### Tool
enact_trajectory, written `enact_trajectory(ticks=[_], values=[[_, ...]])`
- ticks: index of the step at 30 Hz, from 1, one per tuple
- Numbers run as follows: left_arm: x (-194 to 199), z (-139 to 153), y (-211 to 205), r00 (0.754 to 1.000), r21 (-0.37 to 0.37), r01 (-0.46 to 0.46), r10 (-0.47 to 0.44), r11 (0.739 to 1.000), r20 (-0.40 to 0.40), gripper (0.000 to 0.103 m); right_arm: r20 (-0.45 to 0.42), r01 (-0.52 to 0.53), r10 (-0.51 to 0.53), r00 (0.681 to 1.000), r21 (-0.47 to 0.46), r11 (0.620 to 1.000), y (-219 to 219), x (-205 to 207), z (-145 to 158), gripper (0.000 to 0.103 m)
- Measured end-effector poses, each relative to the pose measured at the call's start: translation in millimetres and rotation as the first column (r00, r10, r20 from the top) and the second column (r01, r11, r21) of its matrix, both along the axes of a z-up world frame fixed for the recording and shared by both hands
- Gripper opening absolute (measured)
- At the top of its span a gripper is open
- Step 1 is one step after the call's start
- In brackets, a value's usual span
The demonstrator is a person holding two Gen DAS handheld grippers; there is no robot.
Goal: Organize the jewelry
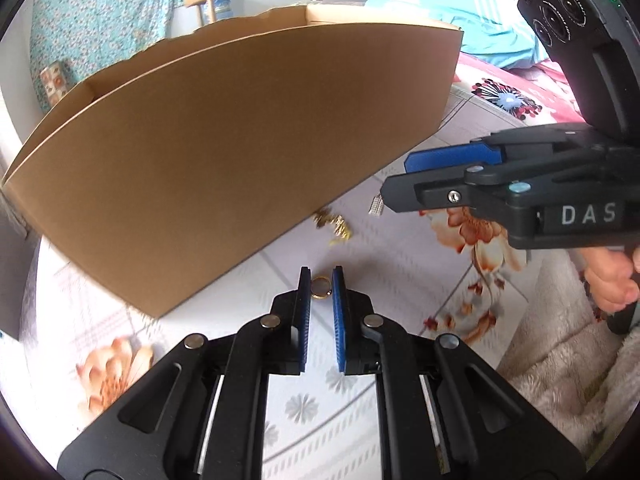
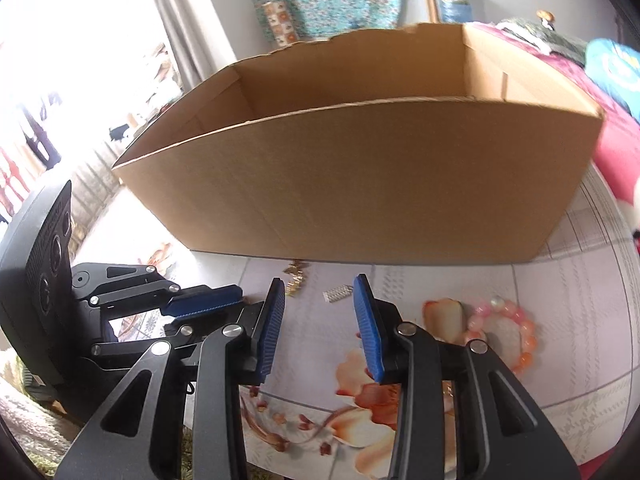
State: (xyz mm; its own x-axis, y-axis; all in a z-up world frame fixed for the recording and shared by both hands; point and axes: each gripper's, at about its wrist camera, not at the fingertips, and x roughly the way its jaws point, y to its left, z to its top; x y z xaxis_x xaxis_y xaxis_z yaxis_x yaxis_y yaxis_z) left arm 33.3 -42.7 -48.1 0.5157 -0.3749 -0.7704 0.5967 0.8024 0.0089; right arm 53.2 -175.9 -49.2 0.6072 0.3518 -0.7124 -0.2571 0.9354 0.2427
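The left hand-held gripper [image 1: 321, 280] tilts steeply down toward the floral bedsheet [image 1: 400, 280], its blue pads nearly together and clamped on a small gold ring [image 1: 320, 293] at their tips, just in front of the cardboard box [image 1: 240, 152]. The right hand-held gripper [image 2: 320, 292] also slants downward, a hand [image 1: 610, 280] gripping its handle; its jaws stand partly apart with nothing between them. Beyond its tips, on the sheet near the foot of the box, lie a gold chain piece [image 2: 295, 278] and a small silver clasp-like piece [image 2: 338, 293]. A pink beaded bracelet [image 2: 506, 334] lies on the sheet to the right of that gripper.
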Motion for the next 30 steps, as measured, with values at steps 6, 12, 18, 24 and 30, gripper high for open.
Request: enact_trajectory(ticks=[6,12,18,24,30], values=[[-6,-1,12,1.000,-0.009,-0.031,0.031,0.999,-0.003,0.010,0.011,-0.073,0.075,0.997,-0.105,0.992,31,5,-3,0.035],[-10,-2,18,0.999,-0.023,-0.035,0.035,0.999,0.001,0.009,-0.006,-0.118,0.119,0.993,-0.197,0.973,51,16,-10,0.024],[-9,-3,18,1.000,-0.047,-0.026,0.025,0.999,-0.004,0.009,-0.024,-0.118,0.116,0.993,-0.235,0.965,57,20,-15,0.021],[-9,-3,25,1.000,-0.071,-0.019,0.018,0.997,-0.006,0.009,-0.049,-0.126,0.118,0.992,-0.235,0.964,67,24,-11,0.004],[-10,-3,30,1.000,-0.092,-0.024,0.023,0.995,-0.011,0.009,-0.051,-0.105,0.097,0.994,-0.186,0.977,63,17,-4,0.002]])
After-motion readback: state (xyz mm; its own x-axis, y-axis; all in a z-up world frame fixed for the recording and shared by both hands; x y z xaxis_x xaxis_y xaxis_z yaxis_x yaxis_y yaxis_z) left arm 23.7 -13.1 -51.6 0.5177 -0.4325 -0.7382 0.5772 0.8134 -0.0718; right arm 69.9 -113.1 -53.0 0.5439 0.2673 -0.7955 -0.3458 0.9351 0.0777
